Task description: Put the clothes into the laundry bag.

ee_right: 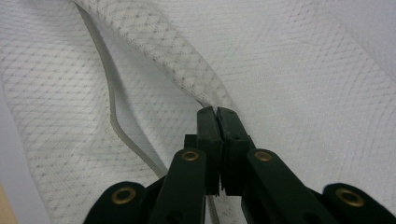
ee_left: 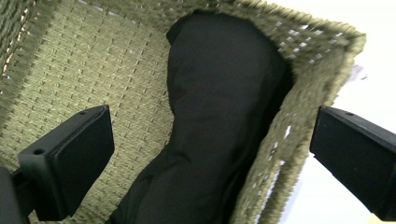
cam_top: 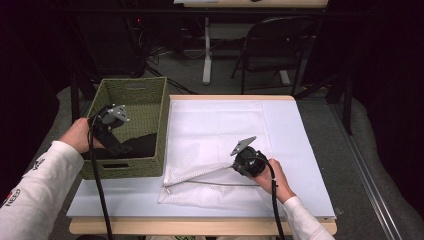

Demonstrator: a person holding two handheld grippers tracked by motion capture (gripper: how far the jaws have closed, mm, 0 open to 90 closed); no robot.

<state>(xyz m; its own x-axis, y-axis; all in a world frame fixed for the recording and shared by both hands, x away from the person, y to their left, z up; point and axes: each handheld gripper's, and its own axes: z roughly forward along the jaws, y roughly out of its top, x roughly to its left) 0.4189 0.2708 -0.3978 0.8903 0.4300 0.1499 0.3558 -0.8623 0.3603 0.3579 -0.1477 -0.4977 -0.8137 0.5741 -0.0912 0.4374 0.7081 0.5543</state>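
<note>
A green woven basket (cam_top: 162, 120) stands at the table's left with a black cloth (cam_top: 142, 145) lying in it. My left gripper (cam_top: 121, 148) reaches down into the basket, open. In the left gripper view its jaws (ee_left: 210, 154) stand wide apart over the black cloth (ee_left: 219, 93), one above the basket floor (ee_left: 93, 70), the other beyond the basket wall (ee_left: 308, 70). A white mesh bag (cam_top: 215, 125) lies flat on the table. My right gripper (cam_top: 235, 166) is shut on a fold of its upper layer (ee_right: 217, 114), holding that edge up off the mesh bag (ee_right: 303, 93).
A white board (cam_top: 300, 150) covers the wooden table top. The bag's hem cord (ee_right: 112, 112) curves along its raised opening. Behind the table stand a dark folding chair (cam_top: 275, 45) and a white table leg (cam_top: 206, 50).
</note>
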